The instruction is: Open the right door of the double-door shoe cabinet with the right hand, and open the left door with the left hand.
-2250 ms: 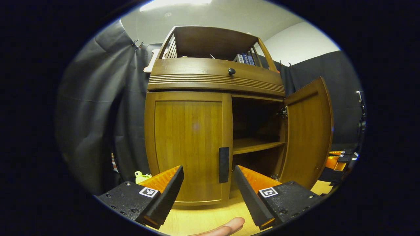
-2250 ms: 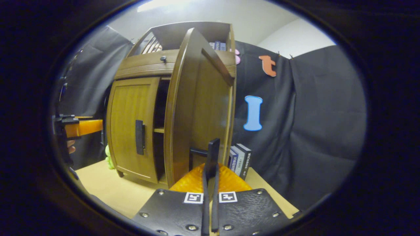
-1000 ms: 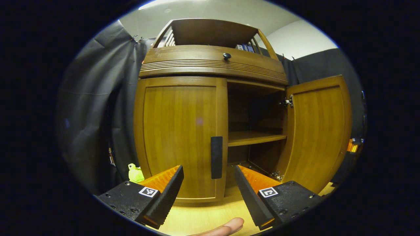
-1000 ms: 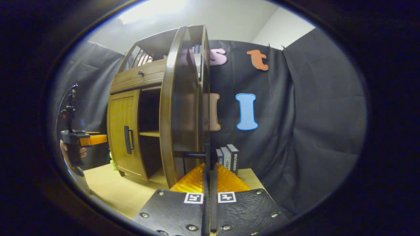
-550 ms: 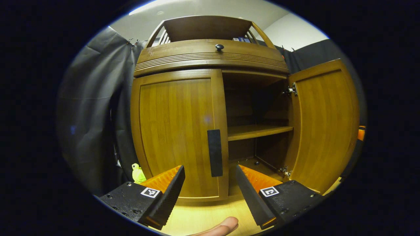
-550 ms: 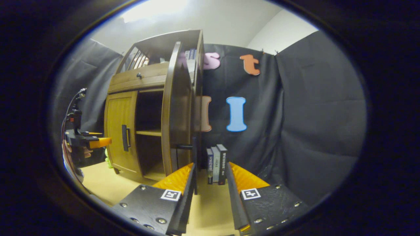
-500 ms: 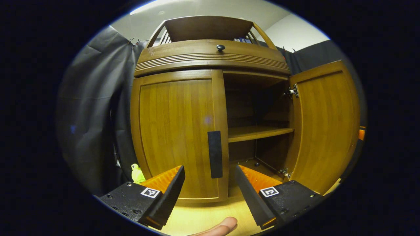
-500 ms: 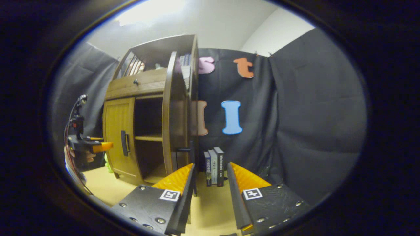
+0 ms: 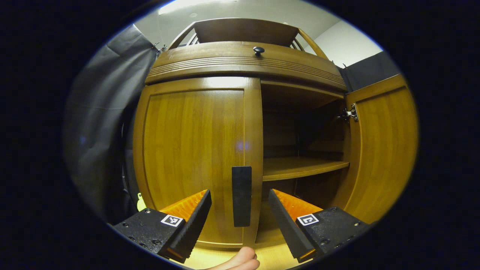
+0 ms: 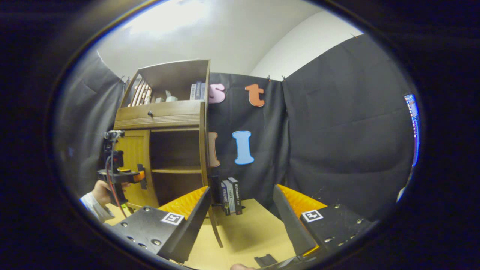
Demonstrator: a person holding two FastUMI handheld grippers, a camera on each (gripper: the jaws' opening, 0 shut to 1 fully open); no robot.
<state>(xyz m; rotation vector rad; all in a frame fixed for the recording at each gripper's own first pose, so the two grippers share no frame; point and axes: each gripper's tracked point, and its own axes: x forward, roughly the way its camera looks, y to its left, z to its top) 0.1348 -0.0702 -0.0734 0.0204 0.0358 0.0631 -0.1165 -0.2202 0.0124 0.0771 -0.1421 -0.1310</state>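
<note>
- Since the earlier frames the right gripper (image 10: 240,210) has let go of the right door's handle, spread its fingers wide and drawn back from the cabinet, while the left gripper (image 9: 240,210) has come closer to the left door.
- In the left gripper view, the left gripper's fingers stand open, one on each side of the black handle (image 9: 241,196) of the left door (image 9: 195,150), not touching it.
- That left door is shut, flush with the front of the shoe cabinet (image 9: 240,63).
- To its right, the right door (image 9: 382,150) is swung wide, its inner face and a metal hinge (image 9: 348,113) in sight.
- Between the doors the open compartment shows a wooden shelf (image 9: 300,172) with dark space above and below it.
- A black knob (image 9: 258,50) sits on the drawer front above the doors.
- A fingertip (image 9: 240,260) of the holding hand shows at the bottom edge.
- In the right gripper view, the right gripper holds nothing, and the right door (image 10: 205,150) appears edge-on just beyond its left finger.
- A few books (image 10: 230,195) stand on the table (image 10: 251,228) beside the cabinet, at the far right of it.
- Far to the left, the left gripper (image 10: 137,176) is level with the left door's handle, held by a hand (image 10: 101,189) in a light sleeve.
</note>
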